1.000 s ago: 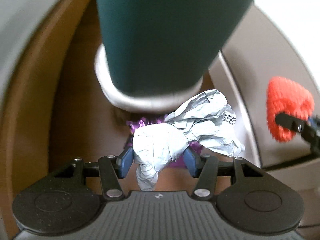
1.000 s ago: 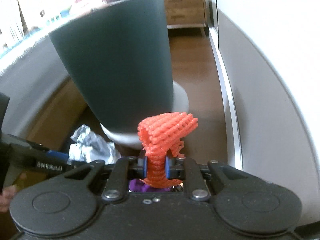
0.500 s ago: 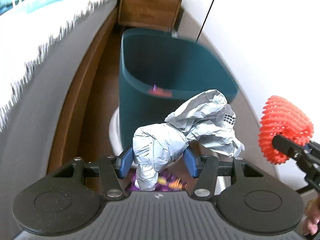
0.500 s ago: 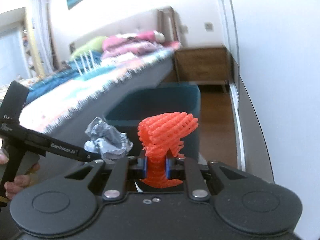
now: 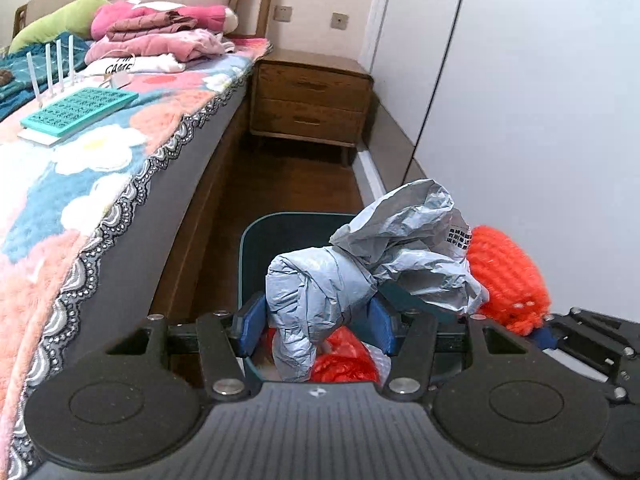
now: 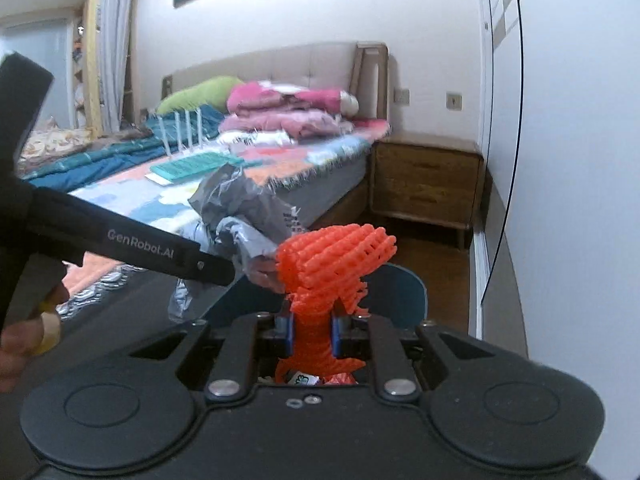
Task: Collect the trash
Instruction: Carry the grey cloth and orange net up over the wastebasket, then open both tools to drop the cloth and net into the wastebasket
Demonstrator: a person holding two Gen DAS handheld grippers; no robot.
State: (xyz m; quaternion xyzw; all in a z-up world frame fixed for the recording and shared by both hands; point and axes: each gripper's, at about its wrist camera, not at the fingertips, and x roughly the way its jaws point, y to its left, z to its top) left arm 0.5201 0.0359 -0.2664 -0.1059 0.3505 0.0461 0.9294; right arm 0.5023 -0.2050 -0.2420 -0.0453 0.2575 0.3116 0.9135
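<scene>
My left gripper is shut on a crumpled grey plastic bag and holds it above the dark teal trash bin. Red trash lies inside the bin. My right gripper is shut on an orange foam net and holds it just right of the grey bag, over the bin's rim. The net also shows in the left wrist view, and the grey bag in the right wrist view. The two held items almost touch.
A bed with a flowered blanket runs along the left, close to the bin. A wooden nightstand stands at the far end. A white wardrobe wall closes the right side. Brown floor lies between.
Both grippers have risen from floor level beside the bin to above its opening, carrying their trash. The right gripper has closed in on the left one.
</scene>
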